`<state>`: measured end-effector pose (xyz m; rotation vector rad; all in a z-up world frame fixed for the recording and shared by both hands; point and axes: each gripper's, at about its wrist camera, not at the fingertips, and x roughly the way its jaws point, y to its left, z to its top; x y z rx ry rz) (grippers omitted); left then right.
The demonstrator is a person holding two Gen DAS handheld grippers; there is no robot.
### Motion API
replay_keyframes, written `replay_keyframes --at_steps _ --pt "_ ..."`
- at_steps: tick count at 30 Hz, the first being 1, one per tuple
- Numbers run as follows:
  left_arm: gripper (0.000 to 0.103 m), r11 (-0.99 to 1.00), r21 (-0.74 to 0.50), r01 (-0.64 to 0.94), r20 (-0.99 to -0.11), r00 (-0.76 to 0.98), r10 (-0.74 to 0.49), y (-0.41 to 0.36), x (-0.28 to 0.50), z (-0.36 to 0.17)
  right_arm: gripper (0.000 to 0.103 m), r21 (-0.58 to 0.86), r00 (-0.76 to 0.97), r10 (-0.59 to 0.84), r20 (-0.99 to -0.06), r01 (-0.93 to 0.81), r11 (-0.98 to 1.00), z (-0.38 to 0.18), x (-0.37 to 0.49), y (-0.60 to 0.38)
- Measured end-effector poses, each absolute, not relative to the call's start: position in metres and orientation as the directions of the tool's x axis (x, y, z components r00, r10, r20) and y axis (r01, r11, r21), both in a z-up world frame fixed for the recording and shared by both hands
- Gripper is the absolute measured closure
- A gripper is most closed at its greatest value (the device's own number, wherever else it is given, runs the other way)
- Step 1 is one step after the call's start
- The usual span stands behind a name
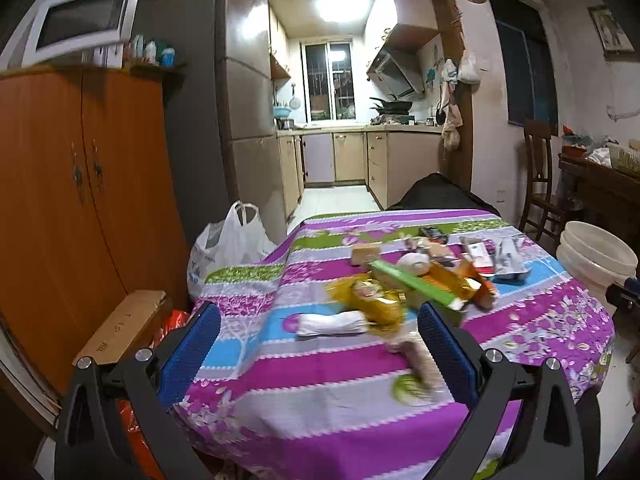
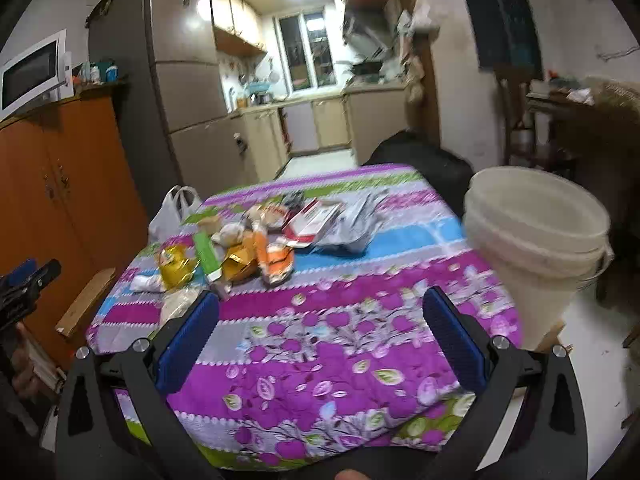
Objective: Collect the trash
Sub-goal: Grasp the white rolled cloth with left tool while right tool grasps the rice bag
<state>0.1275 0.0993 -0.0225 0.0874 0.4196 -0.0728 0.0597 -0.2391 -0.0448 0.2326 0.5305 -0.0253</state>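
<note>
A heap of trash lies on the table with the purple flowered cloth point(image 1: 320, 408): a gold foil wrapper point(image 1: 376, 300), a green box point(image 1: 416, 286), a white crumpled tissue point(image 1: 332, 325), an orange packet point(image 2: 276, 258) and a grey plastic bag point(image 2: 356, 224). My left gripper point(image 1: 320, 320) is open and empty, above the near table edge, short of the gold wrapper. My right gripper point(image 2: 322, 312) is open and empty, above the cloth point(image 2: 320, 360), nearer than the heap. The left gripper also shows at the left edge of the right wrist view point(image 2: 28, 280).
White stacked buckets point(image 2: 536, 248) stand at the table's right edge and also show in the left wrist view point(image 1: 596, 260). A white plastic bag point(image 1: 232, 244) and a cardboard box point(image 1: 120, 326) sit left of the table by an orange cabinet point(image 1: 80, 200). A wooden chair point(image 1: 540, 184) stands at right.
</note>
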Motion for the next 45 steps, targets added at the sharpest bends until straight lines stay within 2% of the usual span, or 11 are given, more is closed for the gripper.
replay_keyframes --at_steps 8,9,13,16,21,27,30,33,37,42,45 --pt "0.005 0.965 0.166 0.202 -0.462 0.88 -0.105 0.121 0.166 -0.057 0.006 0.235 0.806 0.188 -0.561 -0.063 0.97 -0.067 0.097 -0.208" --pt "0.005 0.96 0.175 0.217 -0.469 0.876 -0.113 0.12 0.169 -0.062 0.009 0.233 0.797 0.215 -0.564 -0.096 0.968 -0.068 0.101 -0.2" --pt "0.005 0.946 0.191 0.261 -0.506 0.852 -0.133 0.113 0.179 -0.08 0.035 0.272 0.717 0.371 -0.59 -0.257 0.927 -0.075 0.124 -0.158" --pt "0.005 0.947 0.17 0.272 -0.527 0.837 -0.146 0.122 0.191 -0.089 0.039 0.261 0.658 0.439 -0.612 -0.356 0.898 -0.077 0.138 -0.122" --pt "0.005 0.934 0.132 0.331 -0.569 0.797 -0.202 0.134 0.213 -0.097 0.038 0.207 0.623 0.434 -0.651 -0.404 0.891 -0.084 0.163 -0.085" --pt "0.005 0.838 0.207 0.505 -0.594 0.745 -0.303 0.132 0.237 -0.101 0.038 0.194 0.571 0.388 -0.724 -0.371 0.908 -0.106 0.194 -0.071" --pt "0.005 0.761 0.181 0.623 -0.627 0.669 -0.399 0.131 0.257 -0.103 0.038 0.206 0.551 0.39 -0.738 -0.365 0.908 -0.113 0.199 -0.07" --pt "0.005 0.674 0.171 0.719 -0.665 0.589 -0.459 0.126 0.276 -0.111 0.049 0.193 0.563 0.38 -0.734 -0.364 0.911 -0.114 0.2 -0.072" --pt "0.021 0.542 0.13 0.83 -0.719 0.455 -0.525 0.12 0.301 -0.119 0.064 0.245 0.567 0.401 -0.719 -0.333 0.91 -0.112 0.196 -0.088" --pt "0.038 0.456 0.135 0.88 -0.773 0.381 -0.507 0.108 0.326 -0.137 0.065 0.27 0.57 0.401 -0.717 -0.304 0.914 -0.111 0.184 -0.102" --pt "0.042 0.427 0.108 0.898 -0.779 0.343 -0.525 0.111 0.332 -0.141 0.066 0.285 0.57 0.407 -0.714 -0.295 0.912 -0.109 0.18 -0.108"
